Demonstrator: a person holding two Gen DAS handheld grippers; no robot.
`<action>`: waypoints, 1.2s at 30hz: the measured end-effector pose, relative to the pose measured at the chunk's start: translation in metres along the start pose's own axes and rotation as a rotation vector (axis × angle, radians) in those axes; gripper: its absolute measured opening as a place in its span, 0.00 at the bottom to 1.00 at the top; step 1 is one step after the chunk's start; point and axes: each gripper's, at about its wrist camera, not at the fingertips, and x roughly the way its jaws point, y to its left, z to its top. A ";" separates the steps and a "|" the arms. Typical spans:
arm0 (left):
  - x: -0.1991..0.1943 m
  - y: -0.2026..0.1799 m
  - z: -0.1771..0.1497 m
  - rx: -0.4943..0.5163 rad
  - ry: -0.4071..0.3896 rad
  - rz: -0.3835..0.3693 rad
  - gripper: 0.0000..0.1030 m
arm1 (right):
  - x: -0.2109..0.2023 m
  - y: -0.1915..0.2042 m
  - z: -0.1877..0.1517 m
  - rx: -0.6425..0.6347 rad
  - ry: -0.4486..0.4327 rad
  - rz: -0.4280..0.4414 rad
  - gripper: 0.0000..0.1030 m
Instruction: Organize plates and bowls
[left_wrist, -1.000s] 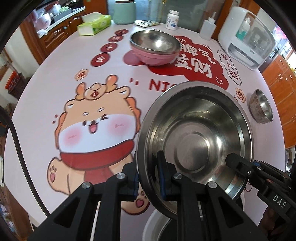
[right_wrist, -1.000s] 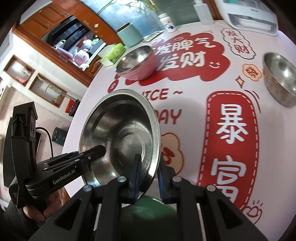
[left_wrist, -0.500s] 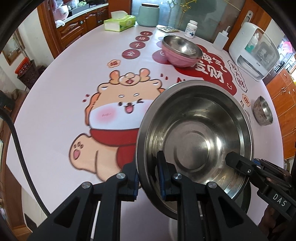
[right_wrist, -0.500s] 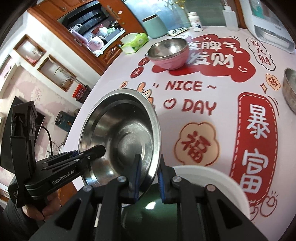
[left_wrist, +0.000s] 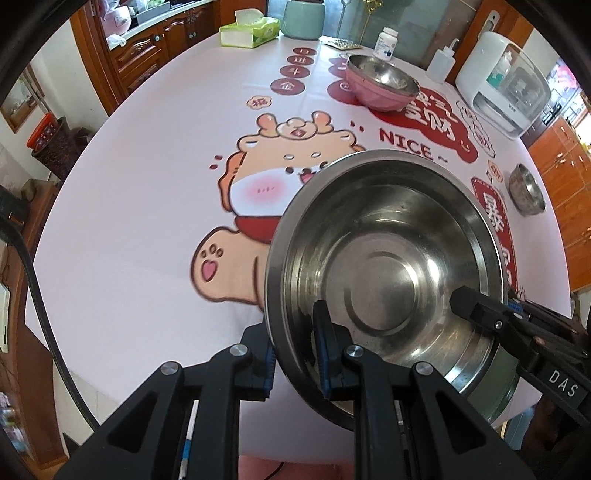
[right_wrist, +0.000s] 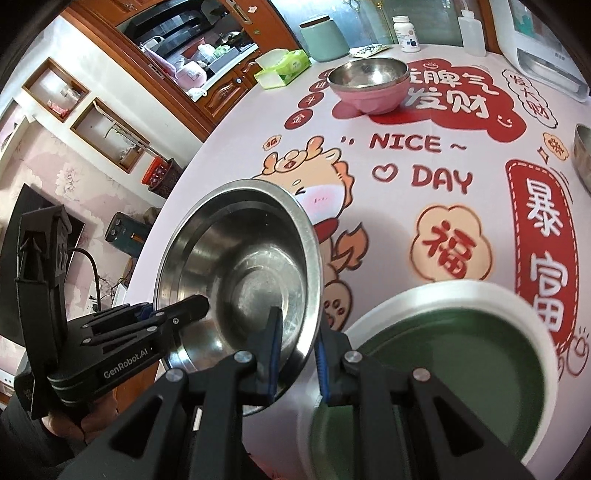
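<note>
My left tongs (left_wrist: 293, 354) are clamped on the near rim of the large round stainless-steel basin (left_wrist: 384, 273), one blue pad inside the wall and one outside. My right tongs (right_wrist: 297, 354) pinch the opposite rim of the same basin (right_wrist: 240, 266) the same way. I hold it between both, tilted, above the near edge of the worktop (left_wrist: 147, 192), which carries a white cloth printed with a cartoon dragon and red lettering. Just beside the basin, low on its right, lies a dark green bowl with a white rim (right_wrist: 443, 354); I cannot tell whether they touch. At the far side stands a steel bowl nested in a pink bowl (left_wrist: 382, 86). A small steel bowl (left_wrist: 526, 189) sits near the right edge. Beyond these: a green tissue box (left_wrist: 249, 31), a pale green jar (left_wrist: 303, 18), a white pill bottle (left_wrist: 386, 43) and a white appliance (left_wrist: 502, 83).
</note>
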 end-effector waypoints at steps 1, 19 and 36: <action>0.001 0.003 -0.001 0.008 0.006 -0.002 0.14 | 0.001 0.002 -0.002 0.006 0.001 -0.002 0.17; 0.022 0.036 -0.009 0.183 0.097 -0.038 0.15 | 0.031 0.032 -0.039 0.147 -0.002 -0.101 0.18; 0.041 0.038 -0.014 0.336 0.142 -0.056 0.18 | 0.040 0.044 -0.063 0.222 -0.066 -0.192 0.18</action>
